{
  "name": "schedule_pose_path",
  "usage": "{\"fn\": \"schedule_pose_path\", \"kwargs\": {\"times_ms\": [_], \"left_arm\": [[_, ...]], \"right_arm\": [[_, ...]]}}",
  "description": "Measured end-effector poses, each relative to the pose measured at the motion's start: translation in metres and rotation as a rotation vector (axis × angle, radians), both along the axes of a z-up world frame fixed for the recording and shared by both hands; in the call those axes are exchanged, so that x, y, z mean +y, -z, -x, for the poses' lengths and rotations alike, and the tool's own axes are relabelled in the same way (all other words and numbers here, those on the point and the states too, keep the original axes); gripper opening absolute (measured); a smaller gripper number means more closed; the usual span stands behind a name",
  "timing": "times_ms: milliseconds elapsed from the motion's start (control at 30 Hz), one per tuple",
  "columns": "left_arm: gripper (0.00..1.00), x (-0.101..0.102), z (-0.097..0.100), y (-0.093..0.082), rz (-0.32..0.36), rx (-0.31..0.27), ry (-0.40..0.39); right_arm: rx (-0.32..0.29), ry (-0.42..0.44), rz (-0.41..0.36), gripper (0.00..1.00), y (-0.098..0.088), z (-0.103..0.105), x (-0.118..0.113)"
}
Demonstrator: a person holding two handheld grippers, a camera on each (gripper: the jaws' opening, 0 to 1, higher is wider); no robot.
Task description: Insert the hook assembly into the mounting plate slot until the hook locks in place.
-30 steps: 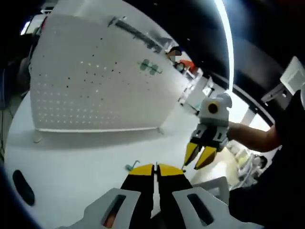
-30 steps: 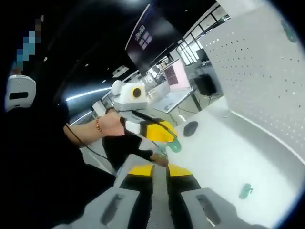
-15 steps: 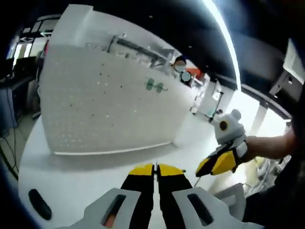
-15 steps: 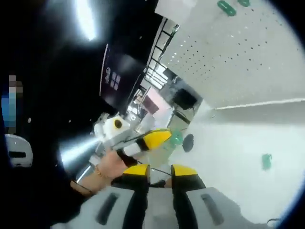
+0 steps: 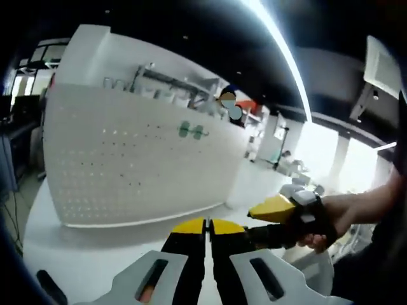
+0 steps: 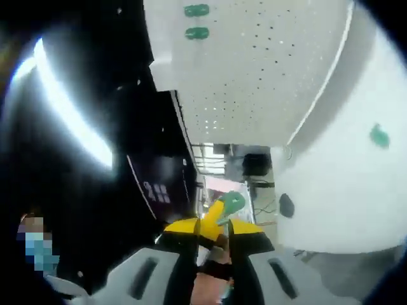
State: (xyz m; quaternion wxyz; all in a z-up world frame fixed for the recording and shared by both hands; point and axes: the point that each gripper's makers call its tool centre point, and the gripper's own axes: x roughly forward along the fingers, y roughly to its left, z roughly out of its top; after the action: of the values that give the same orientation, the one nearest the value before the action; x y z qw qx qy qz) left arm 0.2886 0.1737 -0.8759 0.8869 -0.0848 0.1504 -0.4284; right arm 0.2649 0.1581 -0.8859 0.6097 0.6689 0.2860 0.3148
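One white pegboard point(image 6: 267, 57) carries two green hooks point(image 6: 196, 11); another green hook point(image 6: 379, 136) lies on the table point(image 6: 343, 190), and another point(image 6: 233, 202) is near the jaws.

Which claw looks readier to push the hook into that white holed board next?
Left, probably. The left claw is shut on the green hook and faces the white holed board. The right claw looks open and carries no hook.

Green hook point(image 6: 231, 203) half hidden behind the yellow tongs, its lower end unseen; pegboard point(image 6: 267, 57) cut off by the frame's top.
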Motion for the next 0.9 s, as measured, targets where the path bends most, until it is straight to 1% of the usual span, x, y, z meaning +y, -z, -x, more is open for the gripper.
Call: {"fn": "schedule_pose_path", "kwargs": {"times_ms": [67, 133, 167, 200, 267, 333, 400, 467, 500, 533, 767, 900], "left_arm": [[0.01, -0.005, 0.001, -0.001, -0.007, -0.02, 0.011], [0.01, -0.01, 0.003, -0.002, -0.022, -0.049, 0.03], [0.01, -0.012, 0.004, -0.002, -0.023, -0.054, 0.038], [0.01, -0.014, 0.007, -0.003, -0.018, -0.061, 0.049], [0.01, -0.016, 0.011, -0.006, -0.015, -0.082, 0.062], [0.01, -0.016, 0.012, -0.005, -0.028, -0.099, 0.065], [0.01, -0.014, 0.012, -0.004, -0.033, -0.108, 0.06], [0.01, -0.013, 0.012, -0.004, -0.021, -0.102, 0.052], [0.01, -0.013, 0.012, -0.004, -0.023, -0.108, 0.046], [0.01, -0.012, 0.012, -0.004, -0.026, -0.112, 0.043], [0.01, -0.011, 0.013, -0.002, -0.034, -0.116, 0.041], [0.01, -0.012, 0.014, 0.0, -0.034, -0.111, 0.043]], "right_arm": [[0.008, 0.008, -0.006, 0.14, 0.003, 0.0, -0.001], [0.033, 0.026, -0.016, 0.13, 0.006, -0.002, -0.005], [0.043, 0.035, -0.032, 0.13, 0.005, -0.002, -0.005], [0.073, 0.047, -0.073, 0.12, 0.003, -0.004, -0.007], [0.093, 0.048, -0.101, 0.08, 0.003, -0.004, -0.007], [0.097, 0.032, -0.11, 0.05, 0.004, -0.004, -0.005], [0.101, 0.031, -0.105, 0.05, 0.004, -0.003, -0.003], [0.112, 0.024, -0.12, 0.05, 0.006, -0.003, -0.002], [0.134, 0.027, -0.141, 0.05, 0.006, -0.001, -0.001], [0.142, 0.027, -0.148, 0.04, 0.007, -0.001, -0.001], [0.159, 0.025, -0.151, 0.03, 0.007, 0.005, 0.003], [0.149, 0.036, -0.122, 0.02, 0.008, 0.006, 0.002]]}}
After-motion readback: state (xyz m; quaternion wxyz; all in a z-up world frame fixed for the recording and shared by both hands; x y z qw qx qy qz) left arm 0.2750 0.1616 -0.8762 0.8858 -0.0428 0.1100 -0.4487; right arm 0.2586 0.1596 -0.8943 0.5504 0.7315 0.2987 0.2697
